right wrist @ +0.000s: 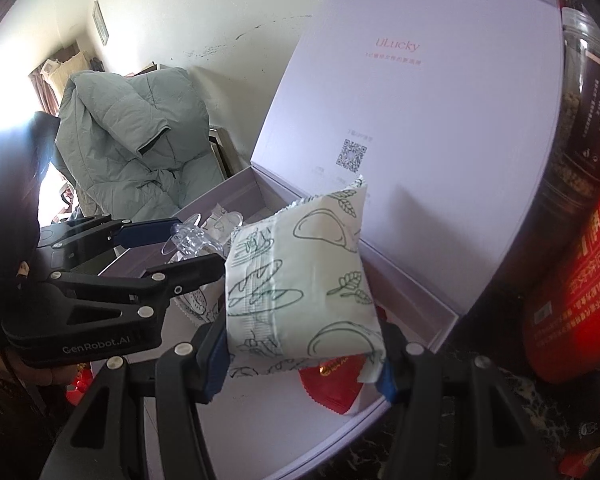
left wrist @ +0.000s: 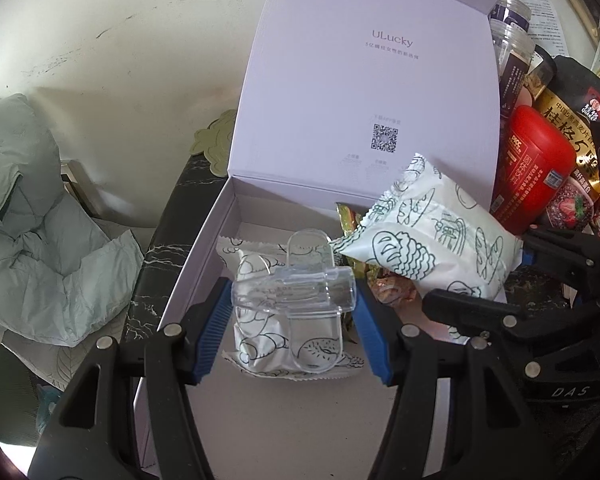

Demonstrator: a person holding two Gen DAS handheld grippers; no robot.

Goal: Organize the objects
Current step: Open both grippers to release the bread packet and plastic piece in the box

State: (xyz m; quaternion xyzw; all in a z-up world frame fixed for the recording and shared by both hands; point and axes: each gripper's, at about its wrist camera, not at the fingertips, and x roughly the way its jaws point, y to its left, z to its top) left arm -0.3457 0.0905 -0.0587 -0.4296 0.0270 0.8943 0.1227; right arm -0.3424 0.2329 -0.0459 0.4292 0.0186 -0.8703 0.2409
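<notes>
The left gripper [left wrist: 294, 312] was held over the open white box [left wrist: 204, 240], its blue pads [left wrist: 212, 332] clamped on a clear plastic clip [left wrist: 296, 292], which was gripped across its round barrel with its flat tongue hanging toward the camera. Beneath the clip, on the box floor, a white snack packet printed with line drawings [left wrist: 260, 344] was seen lying flat.

The right gripper [right wrist: 304, 356] was clamped on a second printed packet [right wrist: 300, 284], pinched at its lower corners and standing up between the fingers, just above the right-hand part of the box. In the left wrist view this packet [left wrist: 432, 236] was seen tilted over a gold-green wrapper [left wrist: 348, 224] and a brownish wrapper [left wrist: 392, 288] lying in the box. A red packet [right wrist: 332, 384] was seen under it in the right wrist view.

The box lid [left wrist: 372, 80], marked ULucky with a QR code, was standing upright behind. A red canister [left wrist: 536, 164], dark-labelled jars [left wrist: 512, 52] and a gold bag [left wrist: 572, 120] were crowded just beside the box on the right. A pale green quilt [left wrist: 32, 208] was heaped well apart on the left, past the dark marbled table edge [left wrist: 156, 248]
</notes>
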